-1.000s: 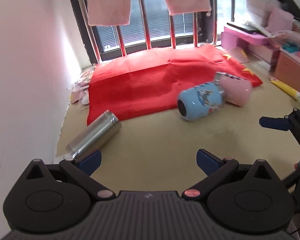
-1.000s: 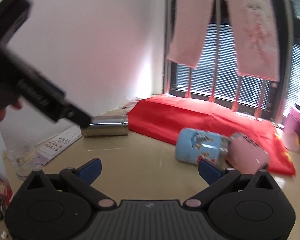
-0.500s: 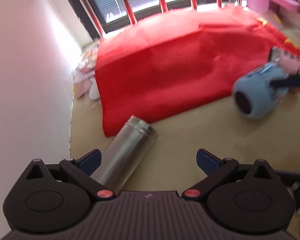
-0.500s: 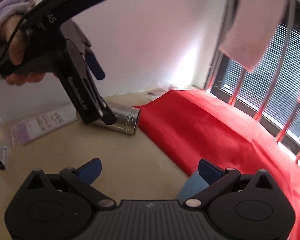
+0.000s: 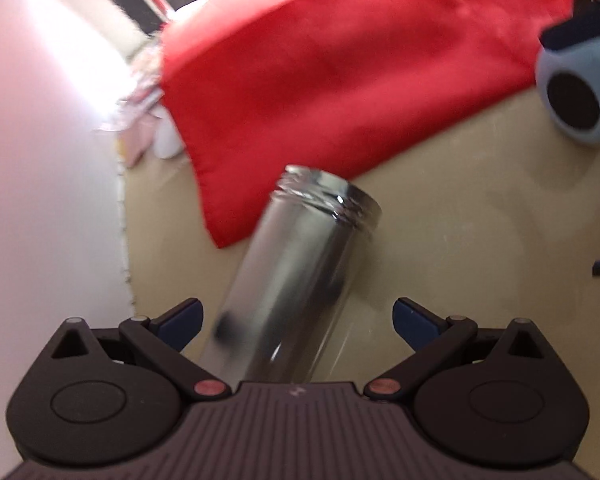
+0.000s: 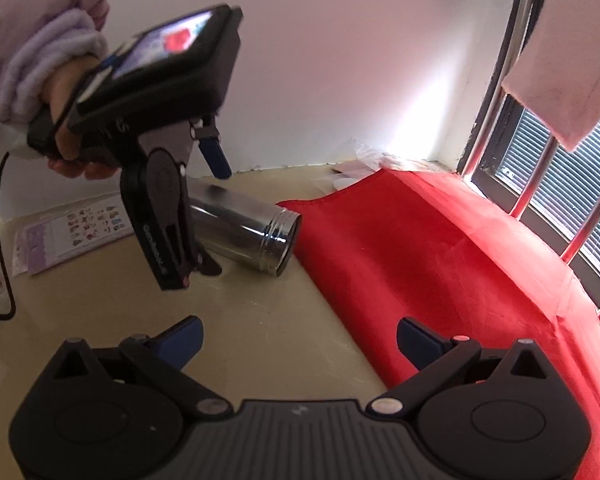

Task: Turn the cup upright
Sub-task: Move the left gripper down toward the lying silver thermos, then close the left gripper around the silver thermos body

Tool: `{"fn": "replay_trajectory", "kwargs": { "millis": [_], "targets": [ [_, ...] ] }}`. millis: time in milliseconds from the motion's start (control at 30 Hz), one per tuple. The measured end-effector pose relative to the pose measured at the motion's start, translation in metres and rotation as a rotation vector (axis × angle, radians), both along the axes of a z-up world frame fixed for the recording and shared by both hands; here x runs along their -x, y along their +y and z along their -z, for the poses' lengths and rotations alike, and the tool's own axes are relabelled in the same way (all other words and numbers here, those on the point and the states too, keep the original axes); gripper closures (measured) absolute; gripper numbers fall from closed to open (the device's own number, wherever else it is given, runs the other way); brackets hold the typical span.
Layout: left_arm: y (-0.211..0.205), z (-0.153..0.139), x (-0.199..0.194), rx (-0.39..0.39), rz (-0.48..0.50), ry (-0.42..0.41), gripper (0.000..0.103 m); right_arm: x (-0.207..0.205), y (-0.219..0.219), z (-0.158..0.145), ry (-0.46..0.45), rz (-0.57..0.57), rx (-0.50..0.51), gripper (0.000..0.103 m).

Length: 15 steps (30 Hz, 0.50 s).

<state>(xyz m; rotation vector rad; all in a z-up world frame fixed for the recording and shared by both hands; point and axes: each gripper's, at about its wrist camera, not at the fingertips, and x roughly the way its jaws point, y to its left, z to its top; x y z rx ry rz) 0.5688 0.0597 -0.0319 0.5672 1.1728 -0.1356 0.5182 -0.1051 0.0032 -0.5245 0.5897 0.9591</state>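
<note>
A steel cup [image 5: 296,272] lies on its side on the beige table, its threaded mouth toward the red cloth [image 5: 340,60]. My left gripper [image 5: 296,320] is open, its two blue fingertips either side of the cup's body without closing on it. In the right wrist view the same cup [image 6: 244,232] lies at centre left, with the left gripper [image 6: 216,208] straddling it from above. My right gripper [image 6: 298,340] is open and empty over bare table, short of the cloth's edge.
A blue cup [image 5: 580,92] lies on its side at the right, mouth toward me. The white wall [image 5: 40,160] runs close along the left. A printed sheet [image 6: 68,232] lies near the wall. A window with metal bars [image 6: 540,184] stands behind the cloth.
My left gripper has moved forward and down over the steel cup, which now sits between its fingers. My right gripper has swung left, away from the blue cup.
</note>
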Motion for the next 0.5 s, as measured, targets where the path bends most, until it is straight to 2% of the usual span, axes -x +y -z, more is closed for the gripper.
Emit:
{"fn": "replay_trajectory", "kwargs": {
  "millis": [67, 100, 133, 200, 267, 500],
  "targets": [
    [0.002, 0.007, -0.001, -0.009, -0.012, 0.008, 0.008, 0.0, 0.002, 0.002, 0.003, 0.008, 0.008, 0.0],
    [0.002, 0.006, -0.002, 0.001, -0.019, 0.008, 0.018, 0.001, 0.002, 0.002, 0.003, 0.01, 0.012, 0.0],
    [0.002, 0.003, -0.003, 0.025, -0.031, 0.01, 0.033, 0.002, 0.002, 0.002, 0.001, 0.013, 0.015, 0.0],
    [-0.004, -0.002, 0.0, 0.066, -0.021, 0.022, 0.037, 0.006, -0.001, 0.0, -0.007, 0.02, 0.015, 0.0],
    [-0.02, -0.001, 0.008, 0.026, 0.027, 0.012, 0.038, 0.012, -0.005, -0.003, -0.012, 0.028, 0.009, 0.0],
    [-0.064, -0.032, 0.04, 0.018, 0.111, -0.036, 0.039, 0.039, -0.033, -0.022, -0.035, 0.077, -0.02, 0.0]
  ]
}}
